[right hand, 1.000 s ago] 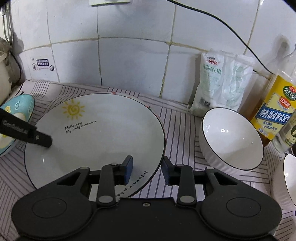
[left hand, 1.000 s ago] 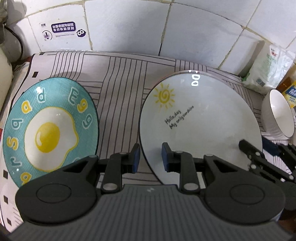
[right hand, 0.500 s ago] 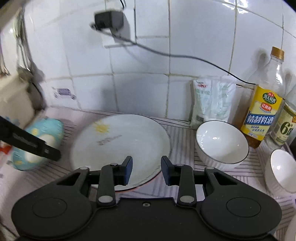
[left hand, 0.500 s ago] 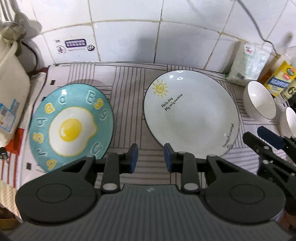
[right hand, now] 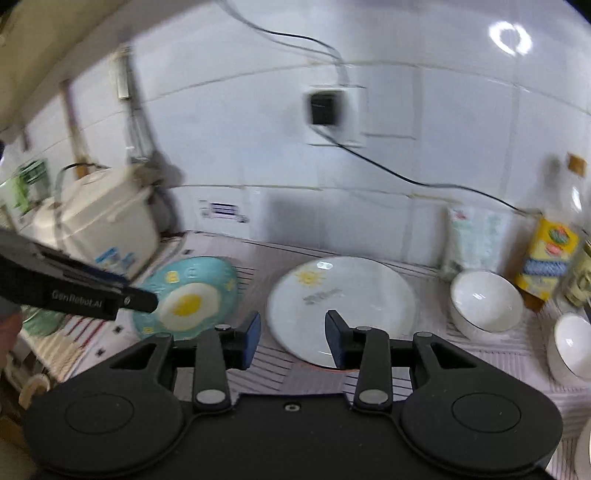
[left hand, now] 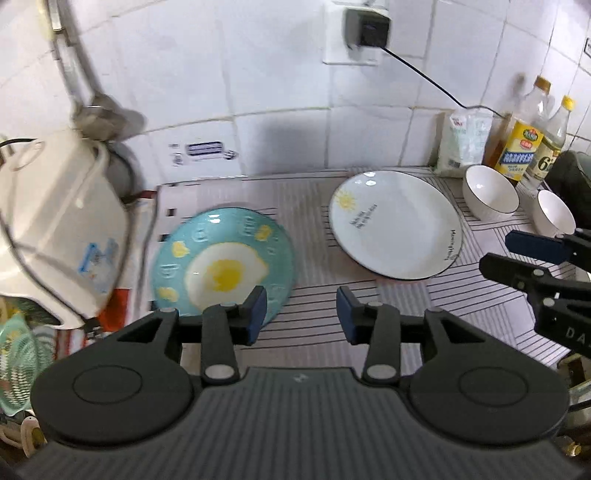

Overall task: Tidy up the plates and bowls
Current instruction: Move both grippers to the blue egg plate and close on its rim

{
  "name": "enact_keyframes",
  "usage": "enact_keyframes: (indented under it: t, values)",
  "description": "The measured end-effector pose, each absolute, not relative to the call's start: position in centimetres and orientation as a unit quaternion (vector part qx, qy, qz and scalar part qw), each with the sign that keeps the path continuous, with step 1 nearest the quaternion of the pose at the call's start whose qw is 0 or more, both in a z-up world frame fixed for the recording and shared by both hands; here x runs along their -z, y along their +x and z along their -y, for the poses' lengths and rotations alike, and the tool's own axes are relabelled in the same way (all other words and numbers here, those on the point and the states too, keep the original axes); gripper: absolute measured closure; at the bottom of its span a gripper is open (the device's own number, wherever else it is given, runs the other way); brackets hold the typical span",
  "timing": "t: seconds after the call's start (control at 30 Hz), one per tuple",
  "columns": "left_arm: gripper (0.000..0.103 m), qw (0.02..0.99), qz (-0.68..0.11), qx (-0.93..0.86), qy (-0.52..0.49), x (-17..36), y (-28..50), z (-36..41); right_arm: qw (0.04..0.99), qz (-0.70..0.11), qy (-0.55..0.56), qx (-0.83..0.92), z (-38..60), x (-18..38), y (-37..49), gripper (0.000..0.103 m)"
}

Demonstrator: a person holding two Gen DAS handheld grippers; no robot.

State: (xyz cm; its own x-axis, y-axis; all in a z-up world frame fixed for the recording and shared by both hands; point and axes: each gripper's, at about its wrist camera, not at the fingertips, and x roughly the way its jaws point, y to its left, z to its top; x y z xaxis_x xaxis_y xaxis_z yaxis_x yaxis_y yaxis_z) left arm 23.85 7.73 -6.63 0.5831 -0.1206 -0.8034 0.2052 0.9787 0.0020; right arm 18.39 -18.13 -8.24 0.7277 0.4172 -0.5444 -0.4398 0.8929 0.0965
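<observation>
A teal plate with a fried-egg picture (left hand: 223, 266) (right hand: 188, 299) lies on the left of the striped mat. A white plate with a sun drawing (left hand: 395, 223) (right hand: 341, 306) lies to its right. Two white bowls (left hand: 489, 192) (left hand: 556, 214) stand at the far right, also in the right wrist view (right hand: 485, 299) (right hand: 572, 343). My left gripper (left hand: 301, 314) is open and empty, high above the mat's front edge. My right gripper (right hand: 291, 336) is open and empty, above the white plate's near rim.
A white rice cooker (left hand: 55, 229) stands at the left. A white bag (left hand: 463, 142) and oil bottles (left hand: 521, 147) stand against the tiled wall at the back right. A wall socket with a black plug (left hand: 364, 27) has a cable running right.
Both grippers have pulled back and up from the white plate, so more of the counter and wall shows. Both jaws stayed open and empty. The plates and bowls have not moved.
</observation>
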Motion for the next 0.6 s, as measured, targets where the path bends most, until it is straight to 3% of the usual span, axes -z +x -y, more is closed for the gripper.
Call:
enact_keyframes:
  t: [0.2,0.37,0.6]
  values:
    - [0.06,0.892,-0.444,0.082,0.02,6.8,22.3,-13.1,0.931,-0.27,-0.001,-0.247,15.2,7.8,17.5,0.056]
    - [0.043,0.895,-0.44,0.072,0.016,9.0,22.4,-16.2,0.92,-0.273,0.01,-0.281,12.8,8.2,17.9,0.044]
    - [0.028,0.9,-0.43,0.072,0.002,12.8,24.3,-17.9,0.912,-0.28,0.016,-0.298,9.3,11.4,20.3,0.041]
